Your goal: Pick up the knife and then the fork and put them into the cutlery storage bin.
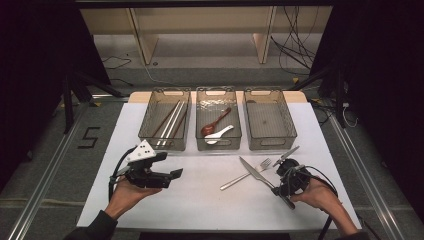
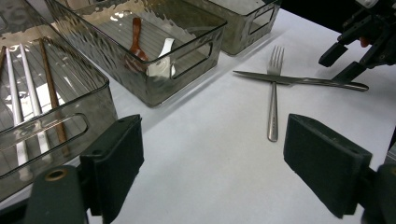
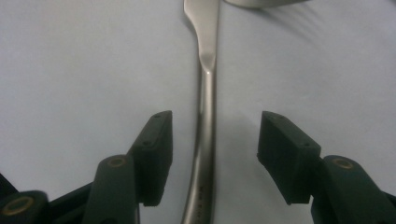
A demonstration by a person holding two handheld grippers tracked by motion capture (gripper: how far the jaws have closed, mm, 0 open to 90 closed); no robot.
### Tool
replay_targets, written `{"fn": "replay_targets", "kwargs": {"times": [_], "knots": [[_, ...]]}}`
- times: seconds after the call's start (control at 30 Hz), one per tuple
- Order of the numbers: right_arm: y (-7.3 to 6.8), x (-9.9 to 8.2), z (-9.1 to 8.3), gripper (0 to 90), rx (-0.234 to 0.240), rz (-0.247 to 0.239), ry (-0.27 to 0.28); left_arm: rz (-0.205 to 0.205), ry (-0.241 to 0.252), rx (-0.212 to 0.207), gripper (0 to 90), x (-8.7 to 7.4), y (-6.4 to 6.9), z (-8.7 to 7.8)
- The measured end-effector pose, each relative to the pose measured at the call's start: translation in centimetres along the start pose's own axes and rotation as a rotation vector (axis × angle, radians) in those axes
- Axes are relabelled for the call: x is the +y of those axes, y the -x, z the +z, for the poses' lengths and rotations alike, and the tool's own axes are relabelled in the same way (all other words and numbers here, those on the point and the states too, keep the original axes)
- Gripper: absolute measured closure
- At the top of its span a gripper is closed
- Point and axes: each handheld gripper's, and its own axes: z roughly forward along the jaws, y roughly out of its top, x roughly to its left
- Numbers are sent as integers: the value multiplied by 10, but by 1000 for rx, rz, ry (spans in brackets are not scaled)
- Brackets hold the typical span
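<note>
Smoky clear plastic bins: left bin [image 1: 150, 117] holds chopsticks [image 1: 171, 124]; middle bin [image 1: 218, 143] holds brown spoon [image 1: 214, 123], white spoon [image 1: 219, 134]; right bin [image 1: 270, 120] bare. Steel knife [image 1: 257, 175] lies on white table [image 1: 200, 200], crossing fork [image 1: 246, 175]. Right gripper [image 3: 212, 154] jaws apart, straddling knife handle untouched. Left gripper [image 2: 210, 158] wide open, nothing between jaws.

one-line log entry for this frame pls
right gripper: open, astride knife handle | left gripper: open, idle | knife across fork | right bin empty

Three bins [image 1: 272, 95], two spoons [image 1: 216, 122], one fork [image 1: 245, 176], one knife [image 1: 256, 172], several chopsticks [image 1: 171, 122].
</note>
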Motion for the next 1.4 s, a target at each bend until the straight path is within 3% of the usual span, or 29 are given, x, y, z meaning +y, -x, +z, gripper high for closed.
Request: {"fn": "replay_targets", "kwargs": {"times": [0.13,0.47,1.0,1.17,1.3,1.4], "knots": [[0,1,5,468,1,-5,-34,0,0,-1,195,0,0,1],[-1,9,13,629,-7,-18,-84,0,-4,-3,195,0,0,1],[-6,13,15,775,-12,-49,-118,3,-9,-5,195,-1,1,2],[-6,14,15,792,-10,-54,-128,3,-6,-4,195,-1,1,2],[-7,14,14,799,-15,-105,-127,3,-8,-5,195,-1,1,1],[-8,14,14,798,-16,-108,-130,4,-8,-5,195,-1,1,2]]}}
